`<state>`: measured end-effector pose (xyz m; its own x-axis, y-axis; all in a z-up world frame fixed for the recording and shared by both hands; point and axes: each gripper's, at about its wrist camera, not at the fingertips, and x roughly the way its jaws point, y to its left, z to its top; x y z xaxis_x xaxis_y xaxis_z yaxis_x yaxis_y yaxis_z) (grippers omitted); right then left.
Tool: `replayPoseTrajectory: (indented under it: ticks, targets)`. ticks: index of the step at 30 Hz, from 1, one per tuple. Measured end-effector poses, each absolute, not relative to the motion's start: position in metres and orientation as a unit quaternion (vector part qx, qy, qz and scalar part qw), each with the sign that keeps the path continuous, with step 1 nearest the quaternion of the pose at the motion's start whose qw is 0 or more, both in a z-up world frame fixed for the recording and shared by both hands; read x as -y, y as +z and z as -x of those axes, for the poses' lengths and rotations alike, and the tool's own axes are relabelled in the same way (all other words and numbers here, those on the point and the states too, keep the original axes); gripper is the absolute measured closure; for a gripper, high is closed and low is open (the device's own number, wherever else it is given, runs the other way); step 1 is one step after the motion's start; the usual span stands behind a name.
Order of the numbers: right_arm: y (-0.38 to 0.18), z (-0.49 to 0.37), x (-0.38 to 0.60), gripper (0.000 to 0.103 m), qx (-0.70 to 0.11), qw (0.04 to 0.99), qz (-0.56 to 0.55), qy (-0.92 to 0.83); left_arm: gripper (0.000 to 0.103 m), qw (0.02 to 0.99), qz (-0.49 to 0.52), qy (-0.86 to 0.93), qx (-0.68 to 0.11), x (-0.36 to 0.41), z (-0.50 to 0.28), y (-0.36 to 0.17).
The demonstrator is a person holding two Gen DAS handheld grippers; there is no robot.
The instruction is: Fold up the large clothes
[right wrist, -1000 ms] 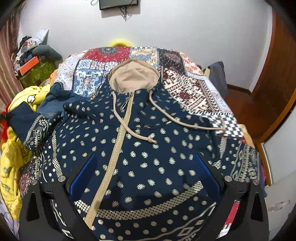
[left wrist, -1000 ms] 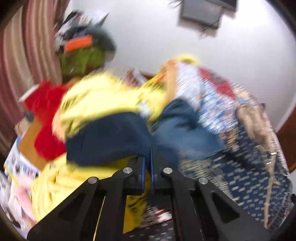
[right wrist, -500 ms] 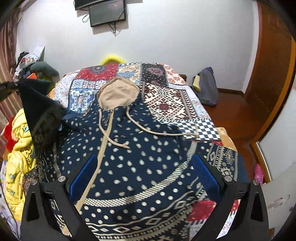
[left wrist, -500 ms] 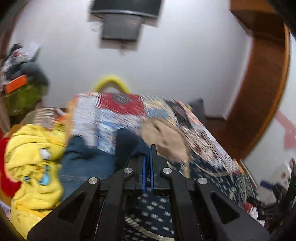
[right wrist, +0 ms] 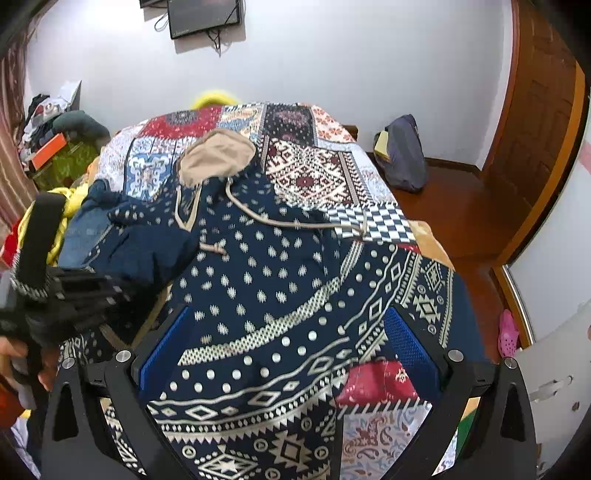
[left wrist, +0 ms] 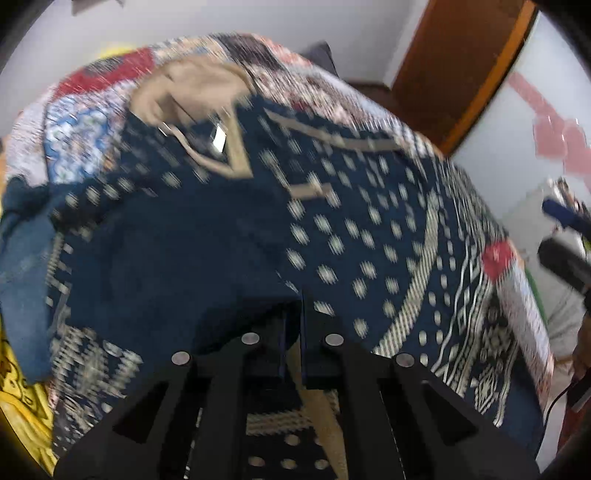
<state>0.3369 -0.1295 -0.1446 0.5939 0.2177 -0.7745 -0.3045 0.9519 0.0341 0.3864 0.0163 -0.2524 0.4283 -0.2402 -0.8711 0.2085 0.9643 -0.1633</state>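
White-walled bedroom, wooden door (right wrist: pixel 535 122) right of the bed (right wrist: pixel 314 173), wall screen (right wrist: pixel 205 16) above the bed's far end. The bed has a patchwork cover and the navy patterned hoodie (right wrist: pixel 288 288) is spread across it, tan-lined hood (right wrist: pixel 216 158) toward the far end, drawstrings lying over the chest, one trailing onto the cover on the hoodie's right. The zipper runs down from the hood on the hoodie's left half.

My left gripper (left wrist: pixel 293 321) has its fingers pressed together on a fold of the hoodie's navy fabric; the cloth comes up out of the fingers and drapes back over the hoodie's left front. That view is motion-blurred, so I can't tell exactly which part is pinched, looks like the sleeve or the side edge. From the right wrist view the left gripper (right wrist: pixel 74 295) sits at the hoodie's left edge with a dark band of fabric over it.

My right gripper (right wrist: pixel 284 343) hovers over the hoodie's lower patterned hem, blue-padded fingers (right wrist: pixel 408 343) wide apart, nothing between them but the cloth below.

Left of the bed: a pile with a yellow garment (right wrist: pixel 48 229), jeans (right wrist: pixel 83 232). A dark bag (right wrist: pixel 402 158) sits on the floor right of the bed.
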Motion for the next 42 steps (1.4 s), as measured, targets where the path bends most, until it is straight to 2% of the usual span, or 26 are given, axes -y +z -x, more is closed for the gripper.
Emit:
replayPoseTrajectory:
  ticks: [2, 5, 6, 7, 11, 15, 20, 27, 29, 33, 38, 40, 41, 42]
  targets:
    - [-0.146, -0.332, 0.126, 0.002, -0.43, 0.888, 0.06, 0.15, 0.096, 0.837, -0.002, -0.137, -0.531, -0.007, -0.38, -0.262]
    - [-0.145, -0.325, 0.117, 0.002, -0.43, 0.886, 0.079, 0.154, 0.078, 0.835, -0.01, -0.145, -0.531, -0.004, -0.365, -0.262]
    - [-0.144, -0.323, 0.114, 0.002, -0.428, 0.886, 0.085, 0.156, 0.067, 0.836, -0.007, -0.149, -0.529, -0.006, -0.359, -0.259]
    - [-0.142, -0.322, 0.11, 0.002, -0.427, 0.885, 0.092, 0.16, 0.061, 0.838, 0.001, -0.154, -0.524, -0.012, -0.351, -0.254]
    - [-0.133, -0.315, 0.084, 0.002, -0.413, 0.885, 0.122, 0.175, 0.056, 0.856, 0.015, -0.136, -0.499, -0.041, -0.331, -0.231]
    - [-0.126, -0.314, 0.051, 0.002, -0.406, 0.881, 0.139, 0.201, 0.045, 0.881, 0.011, -0.085, -0.465, -0.093, -0.318, -0.208]
    - [-0.131, -0.316, -0.003, 0.002, -0.407, 0.866, 0.156, 0.246, 0.043, 0.897, 0.004, 0.001, -0.441, -0.162, -0.307, -0.203]
    - [-0.167, -0.329, -0.083, 0.004, -0.427, 0.835, 0.192, 0.29, 0.043, 0.884, 0.066, 0.035, -0.461, -0.232, -0.307, -0.235]
    - [-0.181, -0.335, -0.104, 0.014, -0.438, 0.822, 0.208, 0.298, 0.043, 0.878, 0.085, 0.034, -0.47, -0.244, -0.308, -0.247]
    - [-0.209, -0.345, -0.137, 0.025, -0.456, 0.799, 0.242, 0.307, 0.043, 0.867, 0.12, 0.015, -0.484, -0.253, -0.318, -0.269]
    - [-0.233, -0.362, -0.158, 0.048, -0.467, 0.789, 0.259, 0.303, 0.043, 0.851, 0.168, -0.021, -0.497, -0.26, -0.335, -0.291]
    - [-0.236, -0.369, -0.159, 0.053, -0.47, 0.789, 0.24, 0.315, 0.046, 0.847, 0.184, -0.027, -0.498, -0.262, -0.339, -0.298]
    - [-0.235, -0.371, -0.159, 0.063, -0.468, 0.791, 0.233, 0.318, 0.05, 0.847, 0.185, -0.029, -0.498, -0.262, -0.34, -0.3]
    - [-0.234, -0.372, -0.158, 0.068, -0.467, 0.792, 0.229, 0.319, 0.055, 0.847, 0.186, -0.033, -0.497, -0.262, -0.342, -0.301]
